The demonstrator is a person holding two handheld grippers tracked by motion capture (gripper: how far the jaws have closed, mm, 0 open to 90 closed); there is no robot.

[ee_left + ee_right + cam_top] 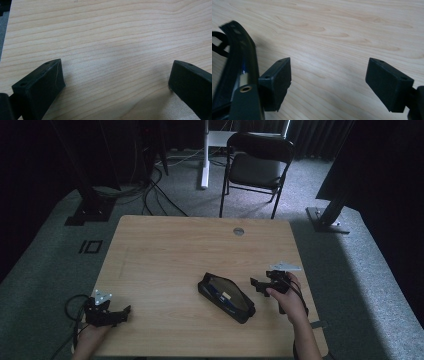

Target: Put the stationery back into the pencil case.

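Black pouch (pixel 226 297) lies on bench (pixel 165 255), right of centre, lid open, dark contents with blue strip inside

Right gripper (pixel 261 284) just beside pouch's right end, jaws spread wide, nothing between them; in right gripper view pouch rim (pixel 239 65) sits against outer side of one jaw

Left gripper (pixel 120 314) low at near left bench edge, well apart from pouch, jaws wide, empty

Likely step: right gripper reaching for pouch. To do well: shift so rim falls between jaws, close on stiff edge, steady far end with left

Count: one pouch, two grippers, one chair (pixel 257 162) beyond bench
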